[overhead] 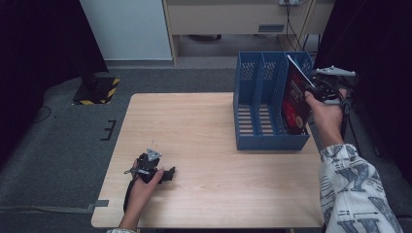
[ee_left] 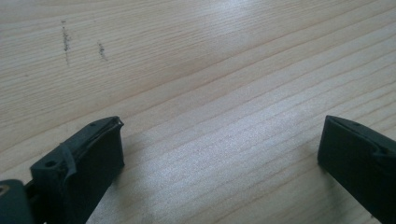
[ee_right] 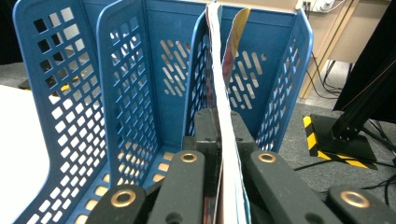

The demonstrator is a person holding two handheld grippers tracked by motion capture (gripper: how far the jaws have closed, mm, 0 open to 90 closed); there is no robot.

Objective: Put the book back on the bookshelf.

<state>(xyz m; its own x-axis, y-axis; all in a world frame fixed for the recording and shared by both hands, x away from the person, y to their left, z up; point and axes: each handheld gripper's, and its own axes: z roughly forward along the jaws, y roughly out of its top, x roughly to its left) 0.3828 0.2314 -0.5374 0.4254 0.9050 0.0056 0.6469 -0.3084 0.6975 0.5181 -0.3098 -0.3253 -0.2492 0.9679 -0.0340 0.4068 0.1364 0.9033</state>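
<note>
A blue three-slot file rack (overhead: 260,104) stands on the right side of the wooden table (overhead: 204,141). My right gripper (overhead: 318,89) is shut on a thin red-covered magazine (overhead: 295,97), held upright with its lower part inside the rack's rightmost slot. In the right gripper view the magazine (ee_right: 223,93) runs edge-on between the jaws, in front of the rack's slotted walls (ee_right: 126,93). My left gripper (overhead: 167,174) rests on the table near the front left, held by a hand. Its fingertips (ee_left: 100,149) stand wide apart over bare wood, open with nothing between them.
A black stand base with yellow-black hazard tape (overhead: 97,91) sits on the grey floor beyond the table's left corner. Another taped base (ee_right: 343,142) and cables lie on the floor past the rack. A white cabinet (overhead: 128,29) stands at the back.
</note>
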